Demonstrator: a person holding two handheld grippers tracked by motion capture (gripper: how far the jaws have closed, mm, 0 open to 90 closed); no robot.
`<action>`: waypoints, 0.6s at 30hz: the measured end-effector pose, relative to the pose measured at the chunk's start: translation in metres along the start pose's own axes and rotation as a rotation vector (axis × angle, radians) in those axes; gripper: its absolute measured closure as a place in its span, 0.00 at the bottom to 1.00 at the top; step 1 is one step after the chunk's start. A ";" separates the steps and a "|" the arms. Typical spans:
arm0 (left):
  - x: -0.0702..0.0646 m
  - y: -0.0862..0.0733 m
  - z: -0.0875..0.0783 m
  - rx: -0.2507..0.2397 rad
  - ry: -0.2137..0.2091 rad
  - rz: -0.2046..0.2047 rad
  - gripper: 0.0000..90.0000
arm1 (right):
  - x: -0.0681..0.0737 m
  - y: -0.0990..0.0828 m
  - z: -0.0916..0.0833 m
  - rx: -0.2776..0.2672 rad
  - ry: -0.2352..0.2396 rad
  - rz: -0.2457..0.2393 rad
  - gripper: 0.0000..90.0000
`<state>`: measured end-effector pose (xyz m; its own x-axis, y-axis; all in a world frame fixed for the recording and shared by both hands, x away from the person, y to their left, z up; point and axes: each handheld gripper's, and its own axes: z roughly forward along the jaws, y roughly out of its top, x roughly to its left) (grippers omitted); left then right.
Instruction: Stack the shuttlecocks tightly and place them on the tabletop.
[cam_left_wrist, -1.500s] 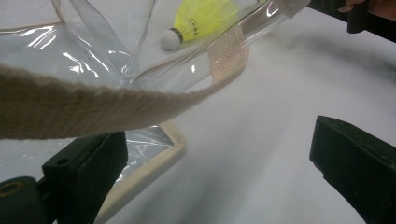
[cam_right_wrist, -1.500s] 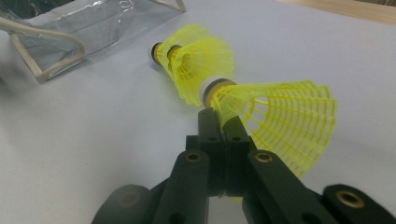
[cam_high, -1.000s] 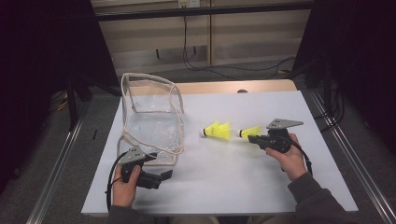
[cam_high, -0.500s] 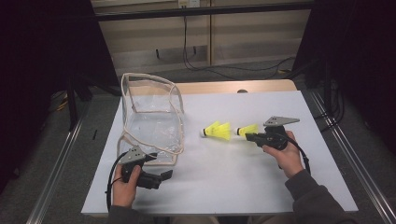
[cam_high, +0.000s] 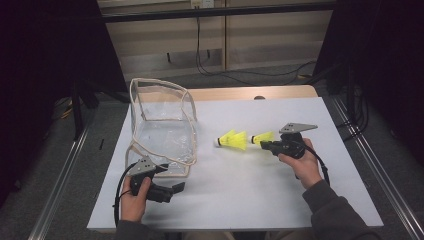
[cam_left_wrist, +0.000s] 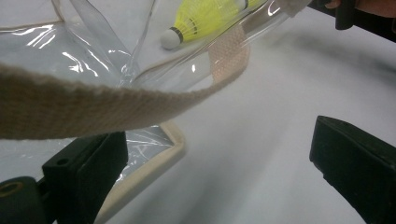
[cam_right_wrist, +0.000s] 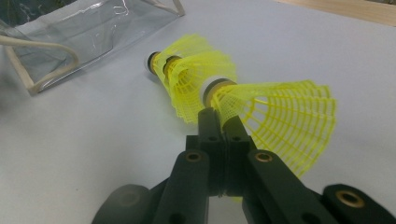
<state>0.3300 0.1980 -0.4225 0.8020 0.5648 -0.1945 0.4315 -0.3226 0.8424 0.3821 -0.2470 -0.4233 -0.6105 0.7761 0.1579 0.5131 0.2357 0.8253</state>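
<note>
As the high view looks down on the white table, the right gripper is at the right of the middle, with a yellow shuttlecock at its jaws. A stack of yellow shuttlecocks lies just beside it, toward the clear bag. The left gripper rests near the front corner of the bag.

In the left gripper view, the 2 jaws stand wide apart and nothing is pressed between them. The cloth strap of the bag hangs across in front of them, and the stack shows behind the clear plastic.

In the right gripper view, the jaws are closed together on the skirt edge of the shuttlecock, which points toward the stack.
</note>
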 end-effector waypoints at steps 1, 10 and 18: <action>0.000 0.000 0.000 -0.001 0.000 0.001 0.05 | 0.000 0.000 0.000 0.002 0.000 -0.001 0.99; 0.000 0.000 0.000 0.001 -0.003 0.002 0.05 | -0.002 0.000 0.003 0.003 -0.004 0.015 0.99; 0.000 0.000 0.000 0.003 -0.002 0.002 0.05 | -0.003 0.000 0.007 0.007 -0.016 0.006 0.99</action>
<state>0.3302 0.1978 -0.4227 0.8038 0.5625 -0.1938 0.4310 -0.3259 0.8415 0.3879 -0.2450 -0.4275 -0.5977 0.7867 0.1541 0.5208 0.2349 0.8207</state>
